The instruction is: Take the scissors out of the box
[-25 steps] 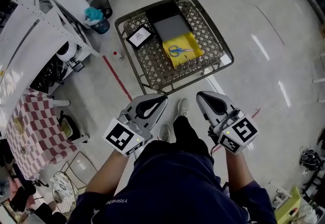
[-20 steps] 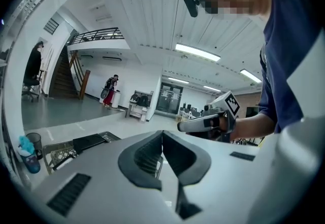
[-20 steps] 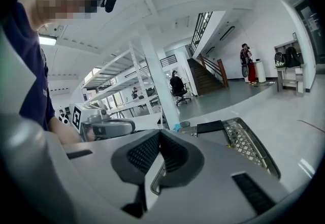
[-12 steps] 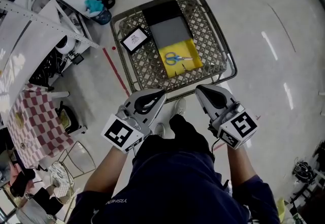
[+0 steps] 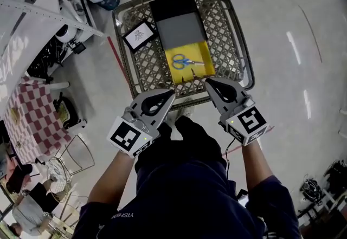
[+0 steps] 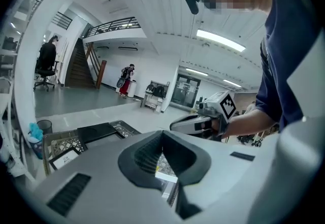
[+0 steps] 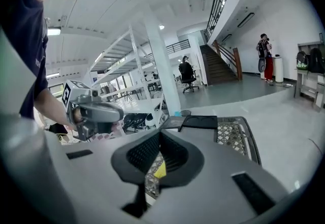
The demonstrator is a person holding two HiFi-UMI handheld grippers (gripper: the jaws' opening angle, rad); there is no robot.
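Scissors point(image 5: 186, 61) with blue handles lie flat in the open yellow box point(image 5: 201, 48) on the wire-mesh basket point(image 5: 227, 26); I only get them in the head view, while the right gripper view shows just a yellow sliver of box behind its jaws. I hold the left gripper point(image 5: 172, 92) and right gripper point(image 5: 206, 81) at the basket's near edge, both closed together on nothing and clear of the scissors. Their bodies cover part of the near rim.

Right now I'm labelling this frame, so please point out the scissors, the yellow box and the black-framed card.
scissors point(image 5: 188, 62), head view, at the pivot between blue handles and blades.
yellow box point(image 5: 201, 51), head view, on its bare yellow floor beside the scissors.
black-framed card point(image 5: 139, 35), head view, on its white middle.
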